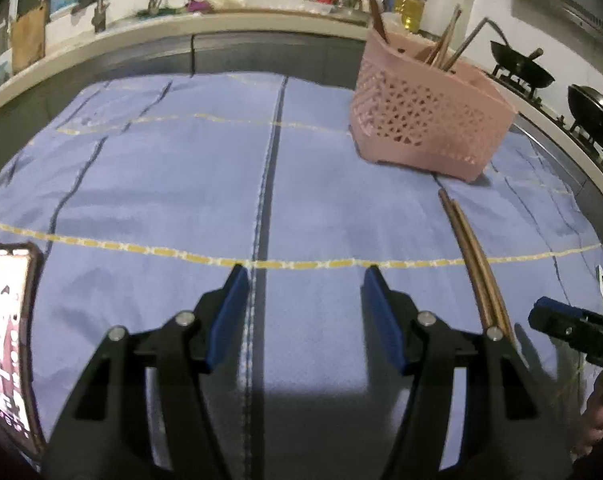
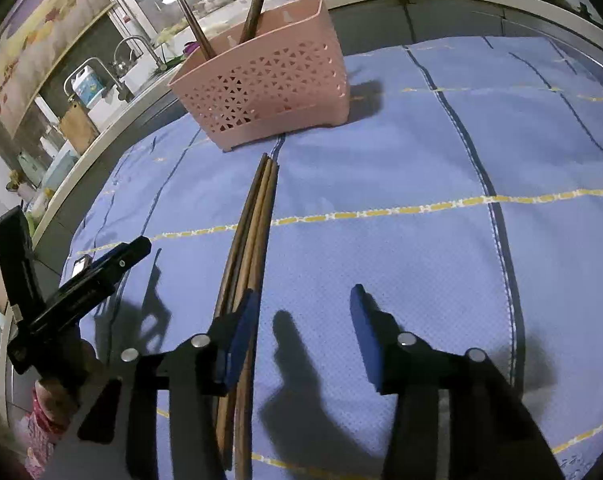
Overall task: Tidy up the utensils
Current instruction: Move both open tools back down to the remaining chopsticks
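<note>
**Chopsticks loose on the cloth, both grippers released**

Chopsticks, brown and wooden (image 2: 253,232), lie side by side as a bundle on the blue cloth with yellow and dark stripes (image 2: 381,168) that covers your tabletop. You can count three in the right wrist view; the left wrist view shows only two clearly. Their far tips stop just short of the one pink perforated plastic basket (image 2: 269,80), which stands upright on the cloth. At least three more sticks stand tilted inside that basket; the exact count is hard to tell.

Your right hand-held gripper (image 2: 303,316) is released, its two blue pads apart with only bare cloth between them. The bundle runs just outside its left pad and passes under that finger; whether it touches, you cannot tell.

Your left hand-held gripper (image 1: 305,300) is also released, jaws apart over bare cloth, well to the left of the chopsticks.

One phone with a lit screen (image 1: 9,344) lies at the cloth's left edge.
</note>
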Demonstrator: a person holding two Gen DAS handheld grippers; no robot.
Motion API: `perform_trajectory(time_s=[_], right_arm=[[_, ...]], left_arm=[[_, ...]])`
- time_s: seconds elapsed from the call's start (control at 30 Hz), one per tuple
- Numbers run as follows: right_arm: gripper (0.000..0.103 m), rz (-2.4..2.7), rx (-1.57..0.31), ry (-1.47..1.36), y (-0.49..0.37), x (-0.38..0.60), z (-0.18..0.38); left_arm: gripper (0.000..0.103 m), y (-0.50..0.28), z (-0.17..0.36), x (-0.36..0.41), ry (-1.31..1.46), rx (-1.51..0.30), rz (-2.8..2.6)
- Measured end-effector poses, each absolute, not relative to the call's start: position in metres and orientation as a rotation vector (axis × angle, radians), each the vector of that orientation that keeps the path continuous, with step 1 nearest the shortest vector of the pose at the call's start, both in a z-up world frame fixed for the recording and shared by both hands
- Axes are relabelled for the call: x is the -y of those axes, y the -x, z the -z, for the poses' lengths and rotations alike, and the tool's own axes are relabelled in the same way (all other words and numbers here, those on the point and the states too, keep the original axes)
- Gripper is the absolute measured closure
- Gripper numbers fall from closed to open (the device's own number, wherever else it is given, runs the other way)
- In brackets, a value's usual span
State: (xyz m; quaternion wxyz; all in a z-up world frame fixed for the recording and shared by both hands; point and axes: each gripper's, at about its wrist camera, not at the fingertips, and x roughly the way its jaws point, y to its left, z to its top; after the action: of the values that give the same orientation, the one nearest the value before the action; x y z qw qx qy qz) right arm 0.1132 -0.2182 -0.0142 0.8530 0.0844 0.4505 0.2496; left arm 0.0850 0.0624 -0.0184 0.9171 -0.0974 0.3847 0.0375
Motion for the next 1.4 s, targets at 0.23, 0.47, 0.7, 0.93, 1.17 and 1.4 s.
perform_trajectory(time_s=[0.23, 0.47, 0.7, 0.93, 1.17, 1.4], right_arm=[[0.059, -0.519, -0.944, -0.194, -0.116, 0.226, 0.016], [0.060, -0.532, -0.935, -0.153, -0.112, 0.216, 0.015], [0.060, -0.537, -0.911, -0.070, -0.103, 0.202, 0.015], [0.060, -0.503, -0.862, 0.049, -0.096, 0.188, 0.017], [0.060, -0.481, -0.837, 0.068, -0.095, 0.188, 0.018], [0.060, -0.417, -0.852, 0.013, -0.103, 0.206, 0.017]], left_arm=[[0.045, -0.085, 0.020, -0.062, 0.197, -0.790, -0.078], [0.045, -0.086, 0.019, -0.061, 0.187, -0.792, -0.083], [0.045, -0.086, 0.020, -0.061, 0.188, -0.792, -0.081], [0.045, -0.086, 0.020, -0.061, 0.188, -0.792, -0.081], [0.044, -0.086, 0.020, -0.060, 0.189, -0.792, -0.080], [0.044, -0.086, 0.020, -0.060, 0.191, -0.792, -0.079]])
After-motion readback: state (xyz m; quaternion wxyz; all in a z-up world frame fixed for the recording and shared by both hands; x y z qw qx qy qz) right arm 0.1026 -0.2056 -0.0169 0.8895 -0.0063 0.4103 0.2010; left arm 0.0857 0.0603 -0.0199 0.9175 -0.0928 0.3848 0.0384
